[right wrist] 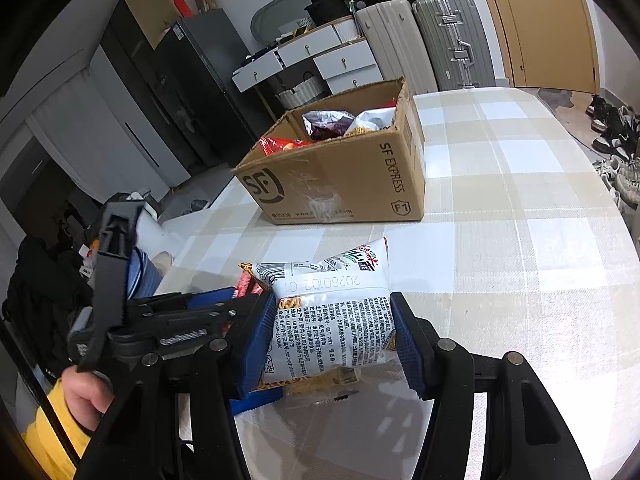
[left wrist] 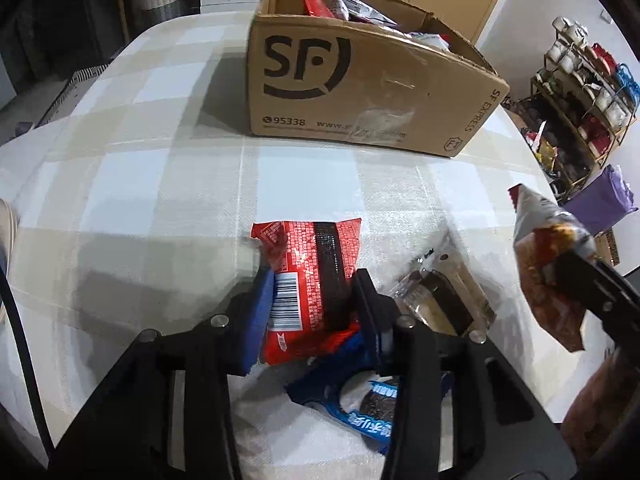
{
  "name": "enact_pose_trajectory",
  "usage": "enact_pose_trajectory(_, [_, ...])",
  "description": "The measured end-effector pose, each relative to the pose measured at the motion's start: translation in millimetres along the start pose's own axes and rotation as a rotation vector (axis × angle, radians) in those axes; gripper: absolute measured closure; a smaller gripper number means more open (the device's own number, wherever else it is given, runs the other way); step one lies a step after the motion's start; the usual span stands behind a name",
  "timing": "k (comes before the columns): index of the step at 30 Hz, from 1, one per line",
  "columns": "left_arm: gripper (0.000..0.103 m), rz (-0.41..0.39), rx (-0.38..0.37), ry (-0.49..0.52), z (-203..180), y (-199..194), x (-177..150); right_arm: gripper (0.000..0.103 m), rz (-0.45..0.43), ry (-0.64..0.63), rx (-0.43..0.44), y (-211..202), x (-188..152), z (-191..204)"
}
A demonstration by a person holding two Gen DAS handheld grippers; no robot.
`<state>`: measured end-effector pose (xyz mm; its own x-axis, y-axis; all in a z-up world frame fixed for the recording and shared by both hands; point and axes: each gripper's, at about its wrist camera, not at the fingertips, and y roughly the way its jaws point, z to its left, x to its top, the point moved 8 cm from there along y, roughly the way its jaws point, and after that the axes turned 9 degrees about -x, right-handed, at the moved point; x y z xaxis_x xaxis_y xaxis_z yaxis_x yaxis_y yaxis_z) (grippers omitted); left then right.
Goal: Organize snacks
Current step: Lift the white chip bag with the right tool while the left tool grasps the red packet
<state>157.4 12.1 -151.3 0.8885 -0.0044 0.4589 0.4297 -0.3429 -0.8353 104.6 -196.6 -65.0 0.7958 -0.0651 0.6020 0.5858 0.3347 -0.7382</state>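
Observation:
My left gripper is shut on a red snack packet and holds it above the checked table. My right gripper is shut on a white noodle-snack bag; that bag also shows at the right of the left wrist view. The open SF cardboard box stands farther back on the table, also in the right wrist view, with several snack packets inside. A blue cookie packet and a clear-wrapped cake lie on the table under the left gripper.
The checked tablecloth covers the table. A shelf of cups stands to the right. Suitcases, white drawers and a dark fridge stand behind the table. Shoes lie on the floor.

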Motion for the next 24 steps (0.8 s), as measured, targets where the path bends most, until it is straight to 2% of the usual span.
enact_pose_trajectory(5, [0.07, -0.026, -0.009, -0.029, 19, -14, -3, 0.046, -0.001, -0.002, -0.004, 2, -1, 0])
enact_pose_trajectory(7, [0.076, -0.04, -0.025, -0.051, 26, -21, -5, 0.046, -0.005, -0.002, -0.003, 2, -2, 2])
enact_pose_trajectory(12, [0.082, -0.087, -0.041, -0.072, 41, -43, -6, 0.046, -0.016, -0.02, 0.019, 2, -1, 11])
enact_pose_trajectory(17, [0.082, -0.051, -0.044, -0.073, 44, -40, -12, 0.046, -0.005, -0.05, 0.013, 9, -4, 22])
enact_pose_trajectory(21, [0.08, -0.042, -0.034, -0.067, 40, -32, -13, 0.046, -0.01, -0.056, 0.018, 8, -4, 24])
enact_pose_trajectory(23, [0.073, -0.037, -0.019, -0.057, 38, -27, -12, 0.046, -0.009, -0.054, 0.021, 8, -3, 23])
enact_pose_trajectory(24, [0.066, -0.035, -0.013, -0.05, 36, -24, -10, 0.046, -0.009, -0.053, 0.021, 7, -4, 23])
